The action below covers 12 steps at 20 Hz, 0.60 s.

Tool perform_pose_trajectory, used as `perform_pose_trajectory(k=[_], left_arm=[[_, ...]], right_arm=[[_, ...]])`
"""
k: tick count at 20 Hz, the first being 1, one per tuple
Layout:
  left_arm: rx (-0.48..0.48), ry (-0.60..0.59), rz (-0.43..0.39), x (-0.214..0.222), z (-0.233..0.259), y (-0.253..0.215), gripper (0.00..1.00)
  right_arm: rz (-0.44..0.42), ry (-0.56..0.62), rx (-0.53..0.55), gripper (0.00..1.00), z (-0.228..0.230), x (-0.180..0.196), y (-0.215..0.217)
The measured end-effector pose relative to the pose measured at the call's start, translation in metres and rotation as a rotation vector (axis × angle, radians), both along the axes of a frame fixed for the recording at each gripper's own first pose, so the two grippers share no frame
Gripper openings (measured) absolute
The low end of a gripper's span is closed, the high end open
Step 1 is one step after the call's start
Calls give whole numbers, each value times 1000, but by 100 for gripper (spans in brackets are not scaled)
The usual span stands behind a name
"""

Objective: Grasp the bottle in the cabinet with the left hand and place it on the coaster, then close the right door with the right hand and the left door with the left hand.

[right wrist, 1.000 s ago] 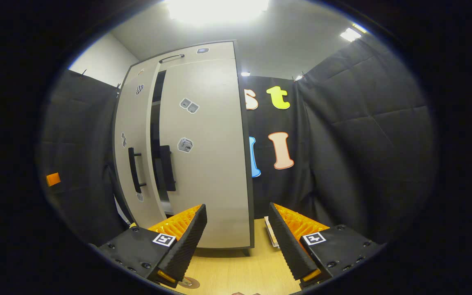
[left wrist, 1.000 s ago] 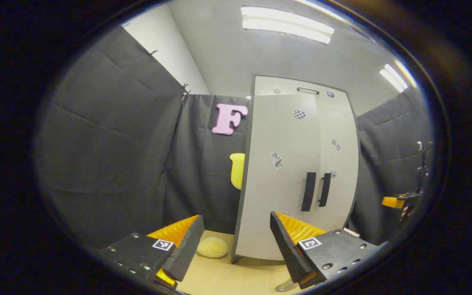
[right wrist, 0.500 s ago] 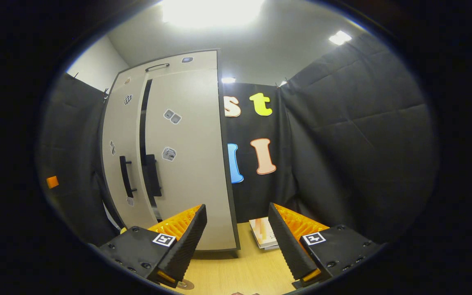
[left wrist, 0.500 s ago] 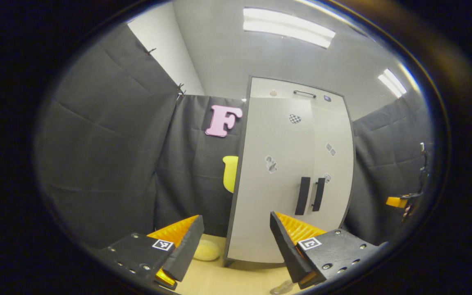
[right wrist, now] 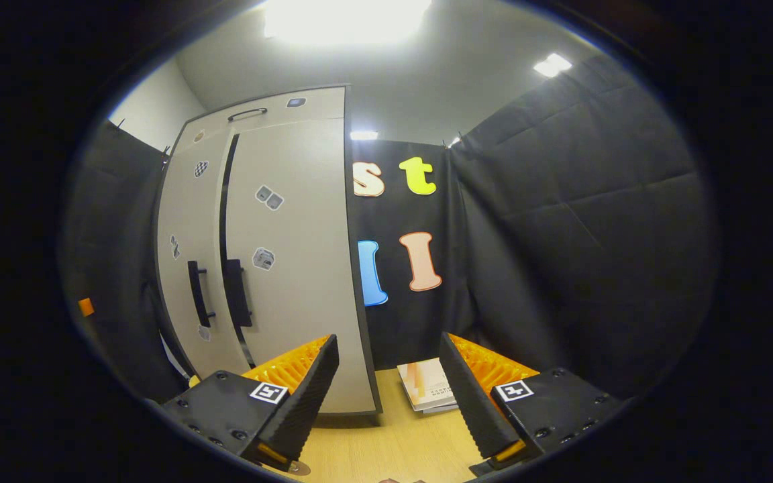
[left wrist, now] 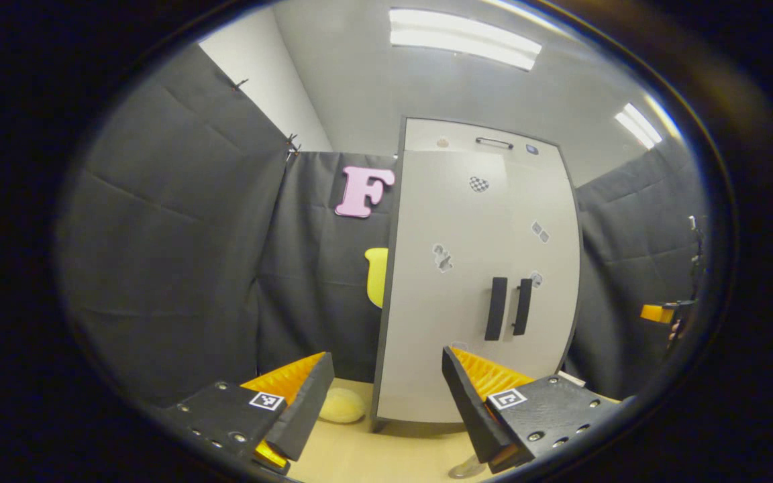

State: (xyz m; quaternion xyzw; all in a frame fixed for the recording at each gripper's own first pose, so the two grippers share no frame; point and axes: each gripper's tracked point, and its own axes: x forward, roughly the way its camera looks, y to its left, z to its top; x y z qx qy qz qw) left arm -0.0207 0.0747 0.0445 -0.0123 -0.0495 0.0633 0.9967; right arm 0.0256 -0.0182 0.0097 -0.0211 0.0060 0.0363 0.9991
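Observation:
The pale grey cabinet (left wrist: 474, 282) stands ahead of my left gripper (left wrist: 386, 402), which is open and holds nothing. Its two doors look flush there, with the dark handles (left wrist: 508, 307) side by side. In the right gripper view the cabinet (right wrist: 272, 255) is to the left, and a thin dark slit runs between its two doors. My right gripper (right wrist: 386, 402) is open and empty, clear of the cabinet. A small brown round disc (right wrist: 299, 467), perhaps the coaster, peeks out under its left finger. A pale thing (left wrist: 466, 467) at the bottom edge is too cut off to name.
A yellow sponge-like lump (left wrist: 341, 406) lies on the wooden table (left wrist: 386, 456) left of the cabinet's foot. A booklet (right wrist: 427, 392) lies on the table right of the cabinet. Black cloth walls close in on both sides. The other gripper (left wrist: 658, 312) shows far right.
In the right gripper view the cabinet has slid left and farther off, and the gap between its doors has narrowed to a slit. The booklet has come into sight. The left gripper view hardly changed.

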Motion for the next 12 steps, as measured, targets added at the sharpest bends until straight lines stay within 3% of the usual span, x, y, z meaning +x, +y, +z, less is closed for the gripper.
perform_pose_trajectory(k=[4, 12], left_arm=[[-23, -19, -29, 4, 1, -8, 94], [16, 31, -37, 27, -4, -30, 94]], right_arm=[[-61, -41, -124, 96, 15, 9, -29], [-113, -3, -86, 96, 4, 4, -55]])
